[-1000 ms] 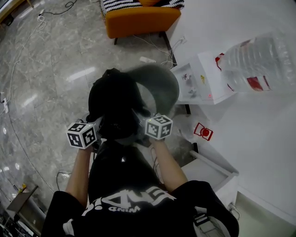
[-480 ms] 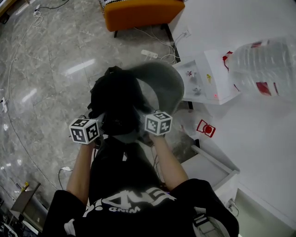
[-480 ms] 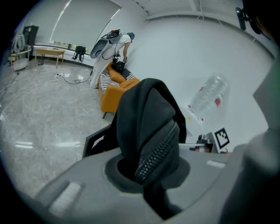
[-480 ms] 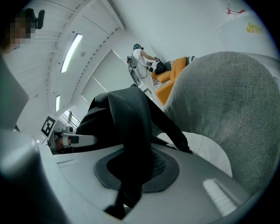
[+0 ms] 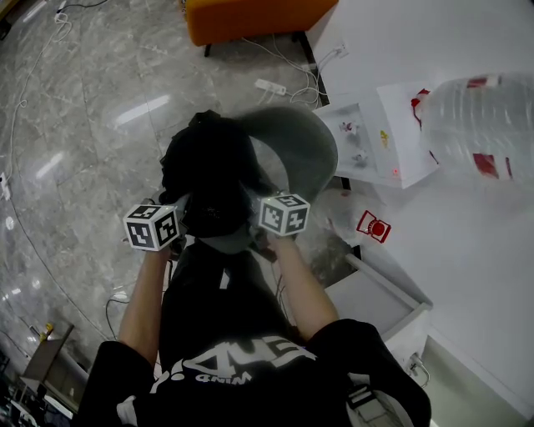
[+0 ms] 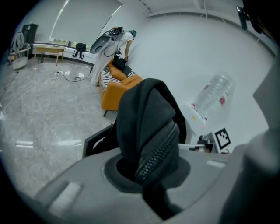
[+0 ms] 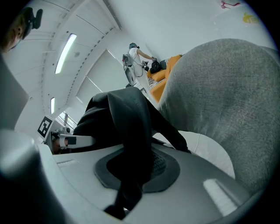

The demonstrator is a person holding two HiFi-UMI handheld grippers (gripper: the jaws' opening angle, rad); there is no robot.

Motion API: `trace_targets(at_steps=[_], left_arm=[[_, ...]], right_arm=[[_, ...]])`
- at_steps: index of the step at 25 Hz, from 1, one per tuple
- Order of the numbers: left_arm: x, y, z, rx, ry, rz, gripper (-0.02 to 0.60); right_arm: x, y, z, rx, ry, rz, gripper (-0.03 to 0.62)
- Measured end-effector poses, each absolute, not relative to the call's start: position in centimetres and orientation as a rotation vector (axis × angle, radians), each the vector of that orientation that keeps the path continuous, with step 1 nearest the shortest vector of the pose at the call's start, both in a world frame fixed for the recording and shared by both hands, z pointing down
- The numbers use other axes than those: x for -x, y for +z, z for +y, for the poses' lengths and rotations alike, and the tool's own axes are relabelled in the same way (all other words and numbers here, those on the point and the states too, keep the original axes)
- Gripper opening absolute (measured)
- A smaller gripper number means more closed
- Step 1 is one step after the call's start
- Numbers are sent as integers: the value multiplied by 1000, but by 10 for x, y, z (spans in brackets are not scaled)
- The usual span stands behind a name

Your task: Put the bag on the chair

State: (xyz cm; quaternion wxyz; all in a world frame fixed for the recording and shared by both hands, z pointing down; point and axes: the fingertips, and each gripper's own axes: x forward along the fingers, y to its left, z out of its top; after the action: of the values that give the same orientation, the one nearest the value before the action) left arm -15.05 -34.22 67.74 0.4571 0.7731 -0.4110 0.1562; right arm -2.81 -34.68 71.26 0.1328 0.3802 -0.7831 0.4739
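- Black fabric bag (image 5: 209,175): held up by both grippers, just in front of the curved back of the grey chair (image 5: 304,146). Whether it already rests on the seat cannot be told.
- Left gripper (image 6: 146,175): jaws nearly together, pinching a zipped fold of the bag.
- Right gripper (image 7: 131,170): jaws narrow, clamped on a black strap or fold.
- Risk: such thin pinches may slip under the bag's weight. Let go off-centre, the bag could slump off the seat edge.
- Risk: the backrest may nudge the bag forward.
- Surroundings: orange sofa (image 5: 250,17), power strip (image 5: 271,86), floor cables and water bottle (image 5: 484,117) on a white unit (image 5: 392,125). None of these stands between bag and chair.
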Motion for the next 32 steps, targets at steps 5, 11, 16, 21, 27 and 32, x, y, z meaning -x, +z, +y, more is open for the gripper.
trace_targets(at_steps=[5, 11, 16, 21, 27, 32], left_arm=[[153, 688, -351, -1907, 416, -1040, 60], [158, 700, -353, -1907, 445, -1056, 89], [159, 701, -350, -1903, 491, -1059, 212], [152, 694, -342, -1919, 547, -1093, 362], [150, 674, -320, -1914, 564, -1125, 428], [151, 649, -298, -1916, 562, -1179, 440]], right_arm=[[32, 723, -355, -1125, 1377, -2252, 43], [38, 732, -357, -1137, 1336, -2242, 51], [41, 732, -355, -1156, 1283, -2221, 78], [31, 721, -349, -1196, 1215, -2172, 157], [24, 694, -335, -1200, 1191, -2203, 202], [18, 661, -315, -1200, 1163, -2261, 207]])
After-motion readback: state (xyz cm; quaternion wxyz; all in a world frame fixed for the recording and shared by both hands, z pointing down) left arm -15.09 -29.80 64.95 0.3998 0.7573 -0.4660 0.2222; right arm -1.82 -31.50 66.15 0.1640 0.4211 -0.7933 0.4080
